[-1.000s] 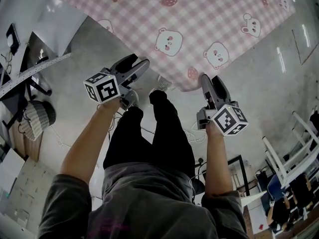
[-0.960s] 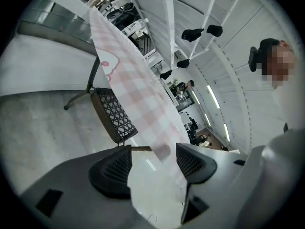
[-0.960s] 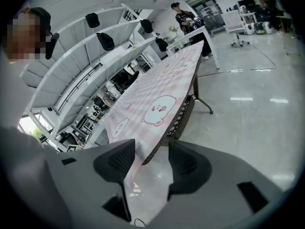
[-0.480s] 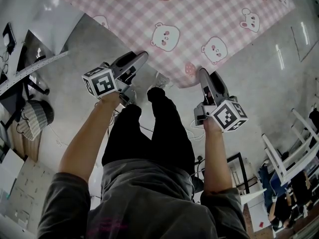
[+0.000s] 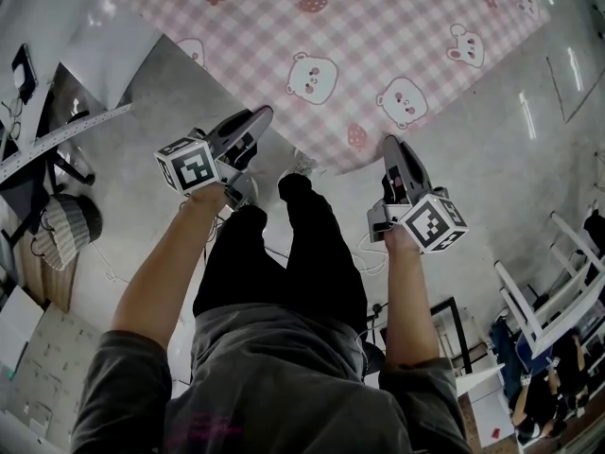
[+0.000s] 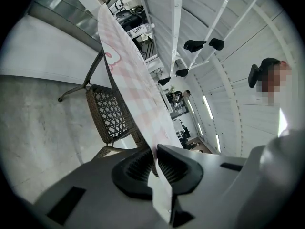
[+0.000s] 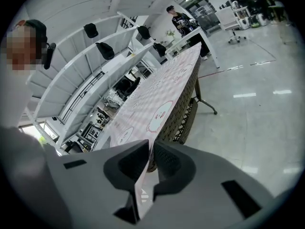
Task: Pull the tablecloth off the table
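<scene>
The pink checked tablecloth (image 5: 359,26) with bear prints lies over a table across the top of the head view. Its near edge hangs toward me. My left gripper (image 5: 255,119) is shut on the cloth's near edge at the left, and the thin fabric (image 6: 138,94) runs between its pressed-together jaws (image 6: 155,168). At the cloth's near right corner my right gripper (image 5: 391,148) is also shut on the edge, with the cloth (image 7: 159,104) pinched between its jaws (image 7: 149,159). Under the cloth shows the table's woven wicker base (image 6: 107,116) (image 7: 185,116).
My legs (image 5: 284,253) stand between the grippers on a grey floor. A stool with a striped cushion (image 5: 68,223) and a white desk edge (image 5: 57,140) are at the left. White chairs (image 5: 548,291) stand at the right. A person (image 7: 180,18) stands beyond the table's far end.
Both grippers were open around the cloth's edge a second ago; both have since shut on it. The cloth edge now sits pinched in each pair of jaws.
</scene>
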Available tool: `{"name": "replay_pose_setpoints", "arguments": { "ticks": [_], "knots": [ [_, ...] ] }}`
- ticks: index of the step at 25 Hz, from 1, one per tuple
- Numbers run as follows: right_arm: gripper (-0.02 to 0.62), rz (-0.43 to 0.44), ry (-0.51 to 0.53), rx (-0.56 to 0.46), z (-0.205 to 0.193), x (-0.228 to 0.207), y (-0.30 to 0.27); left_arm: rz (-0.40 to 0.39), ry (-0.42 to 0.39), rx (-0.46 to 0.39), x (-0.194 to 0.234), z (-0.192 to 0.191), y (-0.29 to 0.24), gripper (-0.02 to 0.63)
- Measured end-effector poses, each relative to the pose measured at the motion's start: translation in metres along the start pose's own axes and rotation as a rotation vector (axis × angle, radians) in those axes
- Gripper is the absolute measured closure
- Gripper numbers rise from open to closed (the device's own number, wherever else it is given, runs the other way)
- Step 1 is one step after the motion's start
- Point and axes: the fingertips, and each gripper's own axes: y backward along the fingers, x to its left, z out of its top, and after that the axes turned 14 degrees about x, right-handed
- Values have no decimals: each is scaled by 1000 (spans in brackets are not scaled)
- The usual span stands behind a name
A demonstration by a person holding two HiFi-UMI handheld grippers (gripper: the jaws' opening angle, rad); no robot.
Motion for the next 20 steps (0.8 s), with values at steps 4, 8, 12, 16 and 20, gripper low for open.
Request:
{"name": "replay_pose_setpoints", "arguments": {
  "ticks": [4, 8, 12, 16, 20],
  "knots": [
    [585, 38, -28, -18, 4, 6, 4, -53, 18, -15, -12, 3, 5, 601],
    [591, 75, -41, -42, 11, 13, 8, -95, 3, -31, -25, 10, 12, 604],
    [591, 96, -13, -55, 13, 18, 14, -118, -16, -41, -34, 11, 15, 604],
    [591, 125, 4, -84, 15, 20, 14, -132, -51, -56, -38, 14, 16, 605],
    [591, 169, 65, -152, 17, 14, 8, -157, -140, -86, -37, 20, 14, 606]
  ]
}}
